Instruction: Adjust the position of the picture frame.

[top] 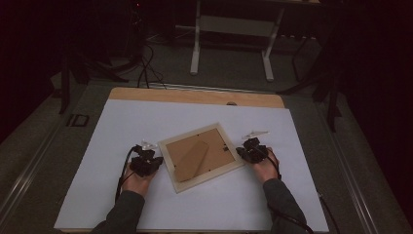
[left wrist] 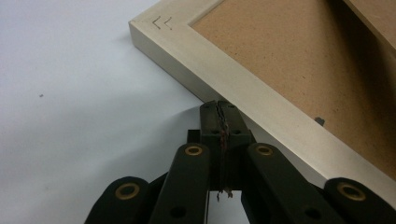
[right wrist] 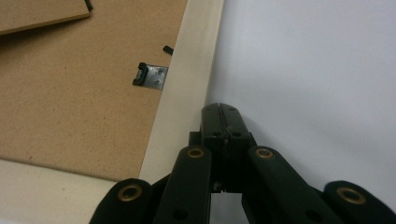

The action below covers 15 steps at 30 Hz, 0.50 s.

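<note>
1. White sheeting is seen to cover the worktop (top: pixel 122 195), with a strip of bare wood left along its far edge and a dim room with a pale stand behind it.
2. At the middle of the sheet a picture frame (top: pixel 200 156) is laid face down and turned at an angle, its brown backing board uppermost.
3. From the high view alone, the folded easel leg lying across the backing is made out whole.
4. A small metal clip (right wrist: pixel 150 76) on the backing's edge is resolved in the right gripper view, and two faint staple marks at a frame corner are given in the left gripper view.
5. The left tool (left wrist: pixel 219 108) is shown fully closed on nothing, its tip against the frame's outer edge.
6. The right tool (right wrist: pixel 220 111) is likewise closed and empty, set just beside the opposite edge.
7. Both hands are seen flanking the frame from above.
</note>
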### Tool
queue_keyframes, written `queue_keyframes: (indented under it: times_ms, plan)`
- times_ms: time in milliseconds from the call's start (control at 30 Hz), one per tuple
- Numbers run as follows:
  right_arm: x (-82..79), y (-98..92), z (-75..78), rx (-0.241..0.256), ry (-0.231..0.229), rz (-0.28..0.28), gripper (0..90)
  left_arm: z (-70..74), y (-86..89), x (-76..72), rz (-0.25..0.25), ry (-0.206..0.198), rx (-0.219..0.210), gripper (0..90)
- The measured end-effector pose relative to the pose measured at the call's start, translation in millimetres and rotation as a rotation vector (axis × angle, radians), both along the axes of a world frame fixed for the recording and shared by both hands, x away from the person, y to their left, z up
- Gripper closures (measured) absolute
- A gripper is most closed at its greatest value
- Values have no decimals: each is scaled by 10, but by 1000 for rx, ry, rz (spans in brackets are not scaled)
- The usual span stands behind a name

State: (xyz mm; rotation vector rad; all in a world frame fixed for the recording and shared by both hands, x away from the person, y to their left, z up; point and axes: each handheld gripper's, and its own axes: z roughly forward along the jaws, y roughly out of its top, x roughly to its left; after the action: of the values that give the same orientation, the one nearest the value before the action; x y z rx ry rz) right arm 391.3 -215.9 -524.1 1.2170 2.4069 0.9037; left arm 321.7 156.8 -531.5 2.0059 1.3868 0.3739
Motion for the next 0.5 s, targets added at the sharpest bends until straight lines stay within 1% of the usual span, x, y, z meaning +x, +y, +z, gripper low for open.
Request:
queue_keyframes:
  times_ms: [167, 267, 500]
  plan:
    - [-22, -16, -6, 11, 0, 3, 900, 7, -8, 62, 10, 1, 10, 900]
    - [-35, -23, -6, 10, 1, 5, 900, 6, -3, 89, 14, 3, 4, 900]
    - [-66, -25, -6, 10, 1, 6, 900, 16, -14, 172, 26, 7, 17, 900]
